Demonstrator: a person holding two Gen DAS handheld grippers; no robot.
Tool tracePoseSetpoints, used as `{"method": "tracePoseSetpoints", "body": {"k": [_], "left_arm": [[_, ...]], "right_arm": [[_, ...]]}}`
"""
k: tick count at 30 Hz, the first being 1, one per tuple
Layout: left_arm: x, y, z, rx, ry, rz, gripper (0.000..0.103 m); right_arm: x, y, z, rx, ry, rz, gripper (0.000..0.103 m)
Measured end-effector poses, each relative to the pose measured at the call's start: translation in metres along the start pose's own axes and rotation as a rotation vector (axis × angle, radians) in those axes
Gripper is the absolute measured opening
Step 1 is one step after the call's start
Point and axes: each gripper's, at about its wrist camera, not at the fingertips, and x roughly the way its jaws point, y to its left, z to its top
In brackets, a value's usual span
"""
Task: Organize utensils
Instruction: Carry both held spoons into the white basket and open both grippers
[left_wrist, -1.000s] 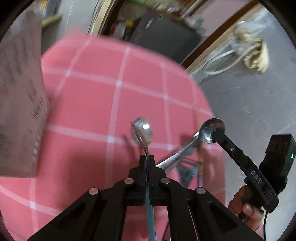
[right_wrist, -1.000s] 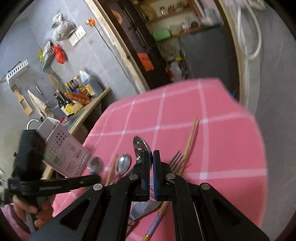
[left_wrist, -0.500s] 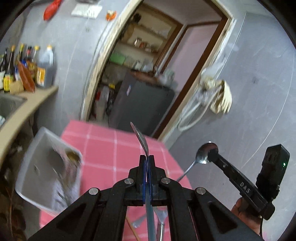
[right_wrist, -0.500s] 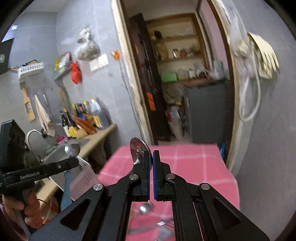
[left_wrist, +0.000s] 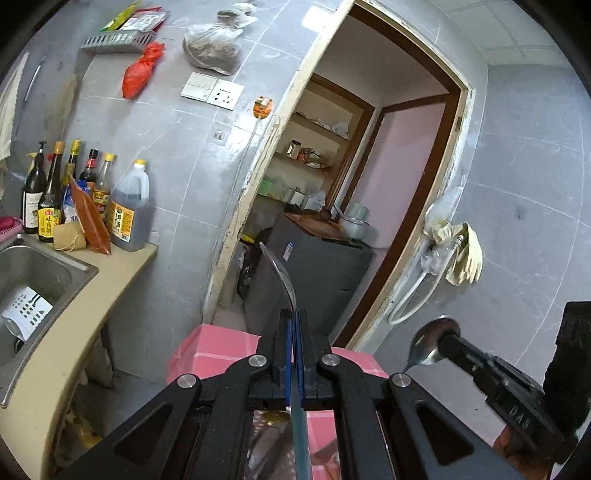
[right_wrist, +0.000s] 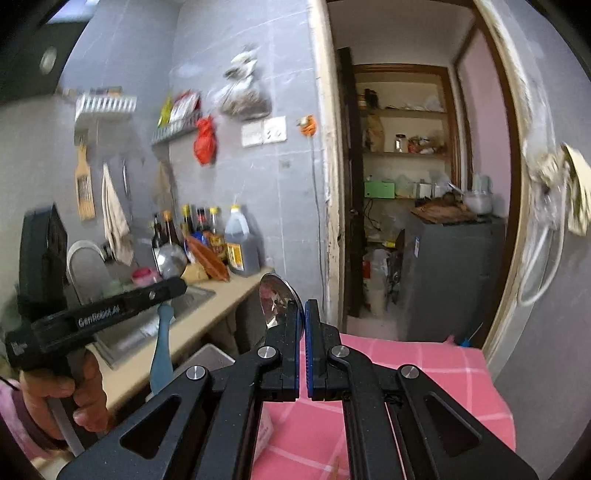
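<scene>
My left gripper (left_wrist: 294, 321) is shut on a blue-handled metal spoon (left_wrist: 280, 275), held upright and edge-on, high above the pink checked table (left_wrist: 218, 343). This left gripper and its spoon (right_wrist: 168, 258) also show in the right wrist view. My right gripper (right_wrist: 303, 314) is shut on a second metal spoon (right_wrist: 275, 299), bowl up, beside its left finger. That right gripper and spoon (left_wrist: 430, 341) show at the lower right of the left wrist view. The other utensils on the table are hidden.
A steel sink (left_wrist: 33, 269) sits in a beige counter (left_wrist: 74, 339) on the left, with several sauce bottles (left_wrist: 74, 199) and a large jug (left_wrist: 129, 214) behind. A doorway with a dark cabinet (left_wrist: 314, 273) lies ahead. A grey-white holder (right_wrist: 207, 360) peeks out below my fingers.
Both grippers have lifted from just over the table to high above it, each keeping its spoon. The views have tilted up from the tablecloth to the wall and doorway.
</scene>
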Motion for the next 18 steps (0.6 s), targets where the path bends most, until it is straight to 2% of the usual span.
{"method": "tracePoseSetpoints", "body": {"k": [3,8,14,18], "left_arm": [[0.007,0.007,-0.010,0.006,-0.002,-0.019,0.003],[0.013,0.015,-0.031,0.029,0.005,-0.032,0.003],[0.013,0.020,-0.047,0.080,0.016,-0.025,0.003],[0.013,0.030,-0.054,0.076,0.039,-0.029,0.003]], "right_arm": [[0.006,0.014,-0.008,-0.054,0.031,-0.025,0.003],[0.015,0.018,-0.021,-0.054,0.074,-0.029,0.003],[0.031,0.019,-0.042,-0.011,0.101,0.000,0.003],[0.044,0.027,-0.056,0.004,0.129,0.027,0.003]]}}
